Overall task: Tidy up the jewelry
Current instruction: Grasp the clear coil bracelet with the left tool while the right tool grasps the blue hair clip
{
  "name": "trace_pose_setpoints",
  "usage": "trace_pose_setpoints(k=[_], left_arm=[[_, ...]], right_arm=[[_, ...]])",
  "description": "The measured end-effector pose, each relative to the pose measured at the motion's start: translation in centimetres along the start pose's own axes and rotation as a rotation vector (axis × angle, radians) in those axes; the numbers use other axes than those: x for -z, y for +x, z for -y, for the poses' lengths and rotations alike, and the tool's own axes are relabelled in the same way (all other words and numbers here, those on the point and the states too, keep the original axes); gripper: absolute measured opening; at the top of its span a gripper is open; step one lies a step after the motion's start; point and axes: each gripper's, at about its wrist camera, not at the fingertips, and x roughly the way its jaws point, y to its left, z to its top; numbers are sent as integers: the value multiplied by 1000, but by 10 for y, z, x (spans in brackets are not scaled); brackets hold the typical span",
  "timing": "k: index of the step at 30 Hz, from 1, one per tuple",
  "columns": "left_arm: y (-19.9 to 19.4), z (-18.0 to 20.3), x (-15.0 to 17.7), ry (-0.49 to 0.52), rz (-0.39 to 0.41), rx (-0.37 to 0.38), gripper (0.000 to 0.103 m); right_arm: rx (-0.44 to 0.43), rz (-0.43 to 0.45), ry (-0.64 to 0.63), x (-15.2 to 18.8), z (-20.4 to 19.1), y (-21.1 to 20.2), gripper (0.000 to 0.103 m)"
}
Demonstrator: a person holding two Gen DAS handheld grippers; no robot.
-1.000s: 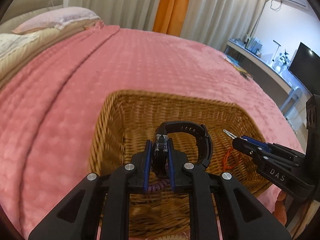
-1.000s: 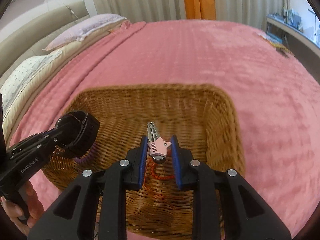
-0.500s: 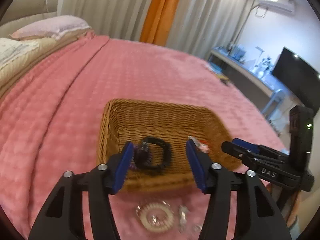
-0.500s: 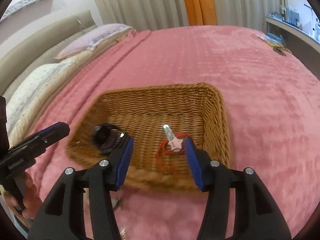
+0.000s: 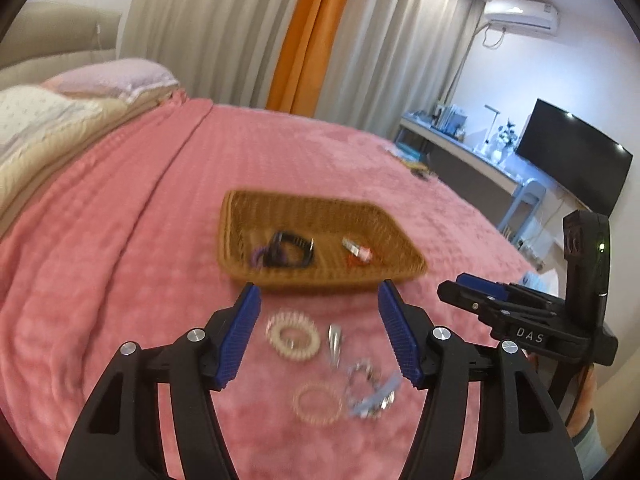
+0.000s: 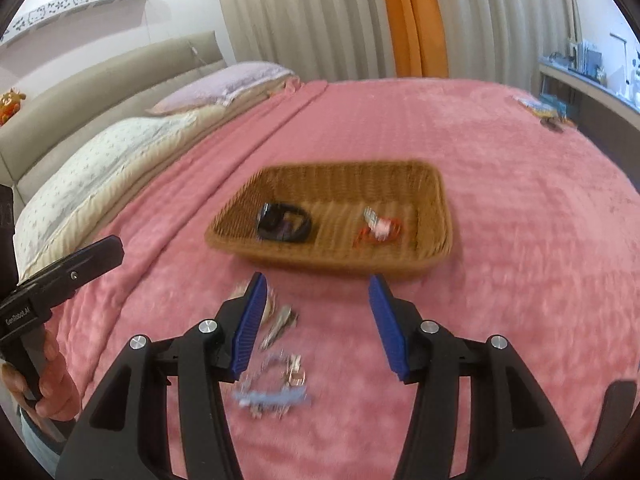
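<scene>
A wicker basket (image 5: 240, 268) (image 6: 436, 200) sits on the pink bedspread. In it lie a black watch (image 5: 290, 249) (image 6: 285, 218) on a purple coil and a pink star hair clip (image 5: 357, 251) (image 6: 378, 227) with an orange cord. My left gripper (image 5: 318, 334) is open and empty, above loose pieces in front of the basket: a white coil hair tie (image 5: 293, 340), a silver clip (image 5: 334, 344), a clear coil tie (image 5: 318, 404) and a blue-and-silver piece (image 5: 372, 394). My right gripper (image 6: 316, 324) is open and empty over the silver clip (image 6: 280, 326) and blue piece (image 6: 274, 396).
The pink bedspread (image 6: 520, 200) spreads all round the basket. Pillows (image 6: 120, 152) lie at the far left. A desk with a TV (image 5: 572, 160) stands beyond the bed's right edge. The right gripper shows at the right of the left wrist view (image 5: 520, 316).
Both grippers let go, the left of the watch and the right of the star clip, which now lie in the basket. Both opened wide and drew back and up from the basket.
</scene>
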Motion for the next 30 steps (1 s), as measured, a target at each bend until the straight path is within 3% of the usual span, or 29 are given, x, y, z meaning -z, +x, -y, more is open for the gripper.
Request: trace_pose_setpoints(k=[10, 14, 22, 23, 26, 30], left_arm=[[40, -25, 55, -48, -153, -40, 59], [61, -35, 68, -70, -186, -99, 58], [76, -38, 76, -71, -223, -83, 57], [78, -37, 78, -69, -230, -85, 58], [81, -35, 79, -62, -242, -86, 57], [81, -31, 82, -51, -246, -88, 57]], right_arm=[[-77, -147, 25, 50, 1, 38, 50], [-109, -187, 39, 58, 2, 52, 50], [-168, -235, 27, 64, -1, 69, 50], [-172, -235, 13, 66, -3, 67, 49], [-192, -249, -16, 70, -9, 65, 31], [-214, -248, -39, 78, -10, 56, 22]])
